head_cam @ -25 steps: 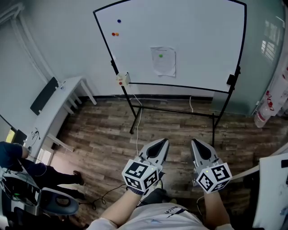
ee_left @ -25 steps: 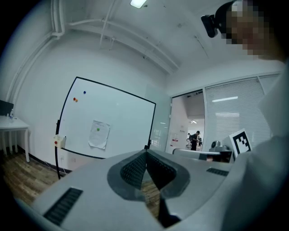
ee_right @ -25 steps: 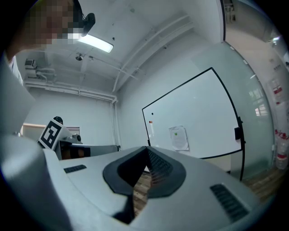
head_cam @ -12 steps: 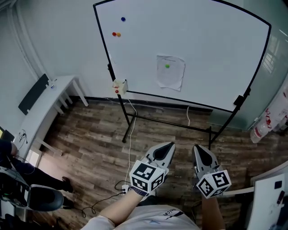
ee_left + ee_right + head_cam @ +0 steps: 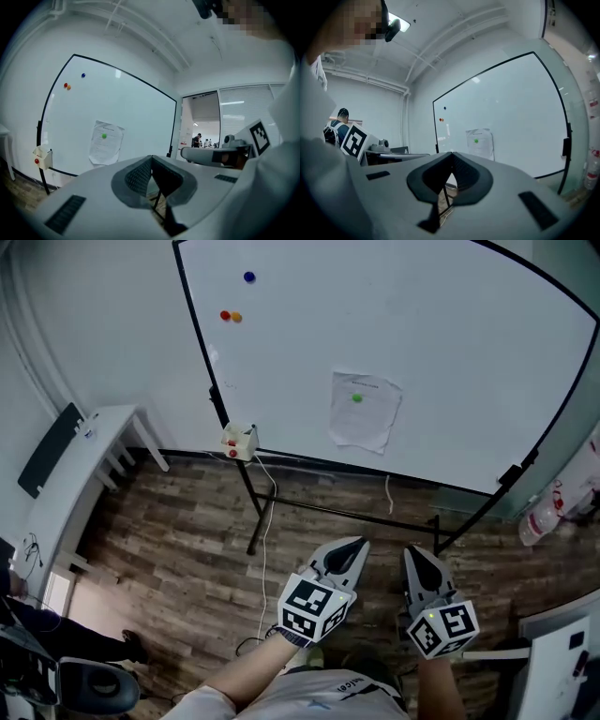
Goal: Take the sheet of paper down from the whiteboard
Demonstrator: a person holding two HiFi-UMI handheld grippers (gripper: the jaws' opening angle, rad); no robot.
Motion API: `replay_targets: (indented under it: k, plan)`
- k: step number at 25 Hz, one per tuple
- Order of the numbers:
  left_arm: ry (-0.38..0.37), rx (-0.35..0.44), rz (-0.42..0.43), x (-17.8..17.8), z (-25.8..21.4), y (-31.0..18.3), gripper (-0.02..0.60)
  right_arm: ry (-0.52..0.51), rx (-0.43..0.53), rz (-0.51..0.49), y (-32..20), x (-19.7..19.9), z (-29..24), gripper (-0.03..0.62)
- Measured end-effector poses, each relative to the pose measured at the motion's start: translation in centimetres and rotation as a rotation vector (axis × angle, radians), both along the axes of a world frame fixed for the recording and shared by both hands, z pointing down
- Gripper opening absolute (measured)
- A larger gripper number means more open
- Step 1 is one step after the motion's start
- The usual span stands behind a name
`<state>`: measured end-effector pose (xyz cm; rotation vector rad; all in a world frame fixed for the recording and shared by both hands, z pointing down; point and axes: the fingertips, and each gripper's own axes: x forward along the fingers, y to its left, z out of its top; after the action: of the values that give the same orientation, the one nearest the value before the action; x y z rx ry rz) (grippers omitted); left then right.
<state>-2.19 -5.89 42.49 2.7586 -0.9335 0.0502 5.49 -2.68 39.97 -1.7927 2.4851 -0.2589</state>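
A white sheet of paper [image 5: 365,412] hangs on the whiteboard [image 5: 450,334], pinned by a green magnet [image 5: 356,397]. It also shows in the left gripper view as the paper [image 5: 106,143] and in the right gripper view as the paper [image 5: 479,142]. My left gripper [image 5: 358,544] and right gripper [image 5: 410,553] are both shut and empty, held level side by side, still well short of the board. Each points toward the board's lower part.
Blue, red and orange magnets [image 5: 235,306] sit at the board's upper left. A small marker box [image 5: 237,441] hangs on the stand's left post. A white table [image 5: 66,470] stands at the left wall, a cable [image 5: 262,549] trails over the wooden floor.
Both grippers and the head have moved toward the whiteboard; the board and paper look larger and nearer. The jaws stayed shut.
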Motion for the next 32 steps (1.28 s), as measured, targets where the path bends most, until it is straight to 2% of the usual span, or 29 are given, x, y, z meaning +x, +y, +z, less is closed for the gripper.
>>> replay_targets:
  k: [8,13,20,22,26,29,32]
  plan:
    - [0.004,0.019,-0.071,2.0,1.0,-10.5,0.014,-0.001,0.025,0.007,-10.7,3.9,0.5,0.012]
    - [-0.006,0.044,-0.178,3.6,0.0,-18.8,0.015,-0.005,0.055,-0.034,-19.8,7.4,-0.9,0.012]
    - [-0.051,0.073,-0.345,5.1,0.4,-28.8,0.017,0.049,0.075,-0.112,-30.2,10.9,-1.7,0.014]
    - [-0.07,0.073,-0.384,5.1,1.0,-31.0,0.028,0.056,0.069,-0.113,-32.2,11.4,-1.4,0.014]
    - [-0.093,0.06,-0.428,5.4,2.2,-35.5,0.109,0.095,0.055,-0.111,-35.6,11.8,-0.8,0.017]
    - [-0.104,0.076,-0.446,5.8,2.6,-38.4,0.124,0.146,0.05,-0.111,-37.2,11.5,-0.3,0.065]
    - [-0.11,0.085,-0.461,6.2,3.0,-40.3,0.128,0.207,0.04,-0.083,-37.9,11.8,-0.3,0.087]
